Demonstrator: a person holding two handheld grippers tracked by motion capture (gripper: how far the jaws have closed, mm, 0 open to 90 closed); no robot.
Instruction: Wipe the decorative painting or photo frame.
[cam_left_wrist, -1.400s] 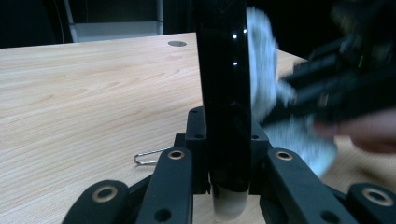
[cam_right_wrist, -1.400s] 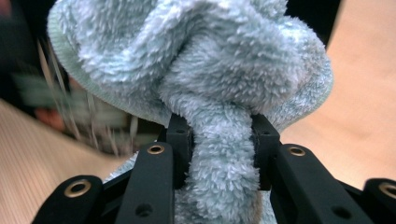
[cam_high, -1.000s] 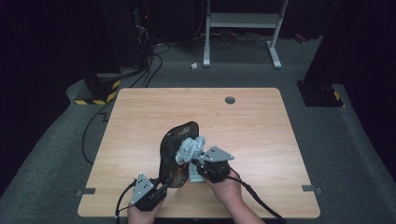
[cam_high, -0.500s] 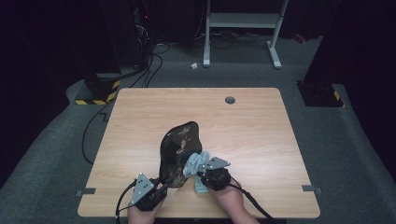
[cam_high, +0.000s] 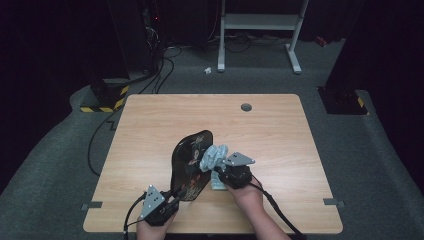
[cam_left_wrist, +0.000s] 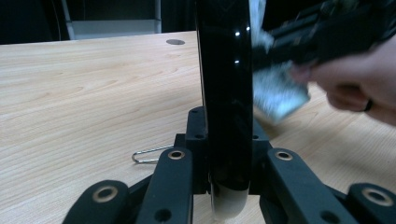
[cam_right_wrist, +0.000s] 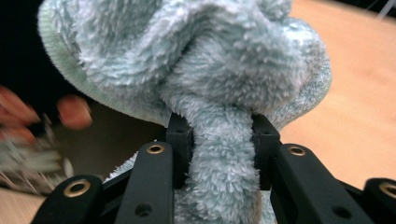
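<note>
While left tongs (cam_high: 172, 196) clamp the black tray (cam_high: 191, 162) upright, right tongs (cam_high: 216, 167), pinching the cloth (cam_high: 212, 156) at three o'clock, should wipe firmly.

- Black tray (cam_left_wrist: 224, 93): top cut off by the upper edge in the left gripper view.
- Pale blue cloth (cam_left_wrist: 275, 93): motion-blurred there, partly hidden behind the tray.
- Tray decoration (cam_high: 192, 162): too small to make out in the high view.
</note>
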